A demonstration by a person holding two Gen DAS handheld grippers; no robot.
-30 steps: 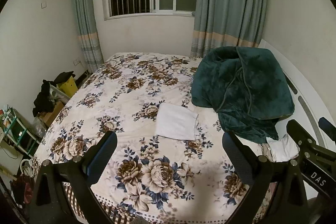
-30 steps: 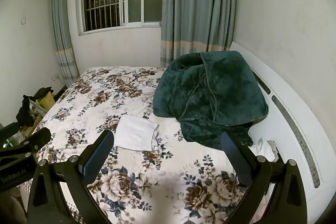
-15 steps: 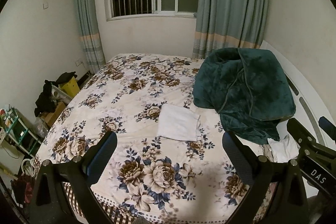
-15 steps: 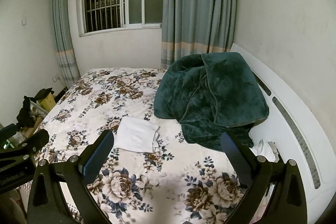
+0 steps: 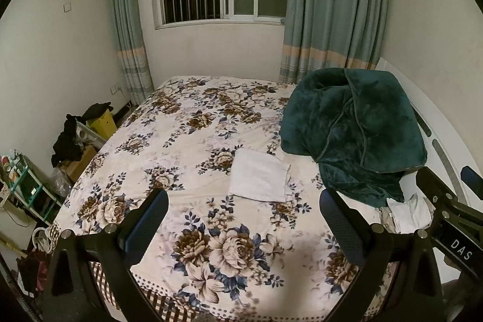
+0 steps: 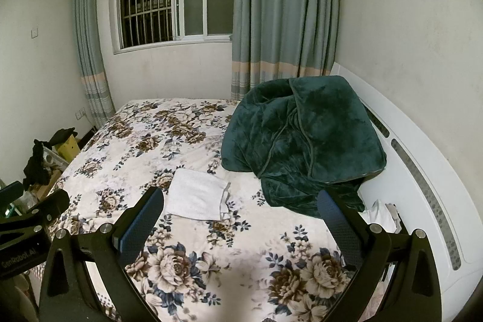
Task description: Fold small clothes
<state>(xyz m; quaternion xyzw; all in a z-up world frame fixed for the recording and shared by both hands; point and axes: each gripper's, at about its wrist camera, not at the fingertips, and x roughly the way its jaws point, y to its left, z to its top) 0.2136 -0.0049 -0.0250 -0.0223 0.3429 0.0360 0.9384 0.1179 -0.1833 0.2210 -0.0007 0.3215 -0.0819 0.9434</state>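
Observation:
A folded white cloth [image 5: 259, 174] lies flat on the floral bed [image 5: 187, 141]; it also shows in the right wrist view [image 6: 196, 195]. A small heap of pale crumpled clothes [image 5: 407, 212] lies at the bed's right edge under the green blanket, and shows in the right wrist view [image 6: 382, 213]. My left gripper [image 5: 243, 219] is open and empty, held above the near part of the bed, short of the white cloth. My right gripper [image 6: 240, 216] is open and empty, also above the near part of the bed. Each gripper shows at the edge of the other's view.
A dark green plush blanket [image 5: 353, 125] is heaped on the bed's right side against the white headboard [image 6: 422, 171]. Boxes, dark clothes and a shelf [image 5: 27, 186] crowd the floor to the left. A window and curtains [image 5: 332, 5] are on the far wall.
Both views have shifted slightly, so the bed and cloth sit a little lower and further right in frame. Both grippers stay open and empty.

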